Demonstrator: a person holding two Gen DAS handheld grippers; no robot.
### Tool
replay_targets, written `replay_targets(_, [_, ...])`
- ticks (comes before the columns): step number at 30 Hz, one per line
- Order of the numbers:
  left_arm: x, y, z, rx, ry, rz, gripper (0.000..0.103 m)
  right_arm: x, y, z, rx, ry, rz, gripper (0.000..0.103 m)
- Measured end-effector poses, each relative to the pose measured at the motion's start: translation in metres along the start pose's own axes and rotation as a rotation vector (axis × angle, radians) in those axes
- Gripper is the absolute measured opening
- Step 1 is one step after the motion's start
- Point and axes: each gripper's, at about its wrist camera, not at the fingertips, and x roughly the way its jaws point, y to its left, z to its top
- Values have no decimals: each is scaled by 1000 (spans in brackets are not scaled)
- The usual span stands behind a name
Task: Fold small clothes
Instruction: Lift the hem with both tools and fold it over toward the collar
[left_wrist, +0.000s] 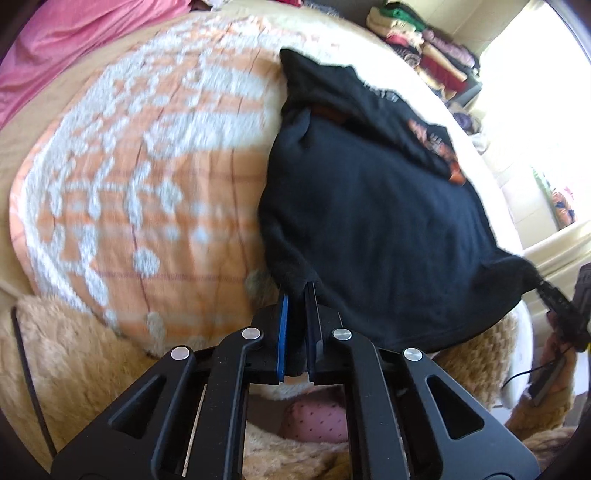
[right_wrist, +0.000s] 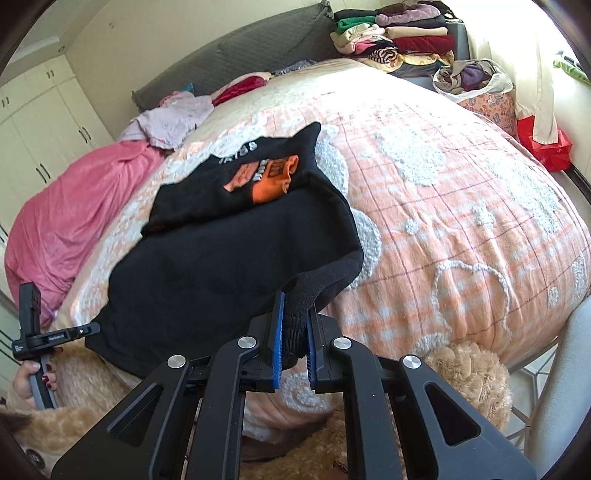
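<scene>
on the bed (right_wrist: 461, 206), both grippers' jaws pinch the near corners of the black sweater (right_wrist: 221, 266), likely to carry that edge over for a fold.

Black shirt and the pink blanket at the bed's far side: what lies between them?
In the right wrist view, only bare checked bedspread separates the black shirt from the pink blanket.

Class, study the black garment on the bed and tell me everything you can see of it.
The black garment looks like soft knit, with an orange and white print on the far part, which is folded over. It lies on the peach checked blanket. The left claw and right claw are each shut on a near corner, lifting that edge.
</scene>
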Motion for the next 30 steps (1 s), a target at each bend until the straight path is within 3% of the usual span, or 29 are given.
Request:
replay_targets(17, [-37, 5, 72, -71, -212, -88, 2, -23, 10, 61, -14, -215, 78, 9])
replay_targets(30, [-40, -5, 130, -60, -307, -89, 2, 2, 20, 130, -70, -261, 83, 9])
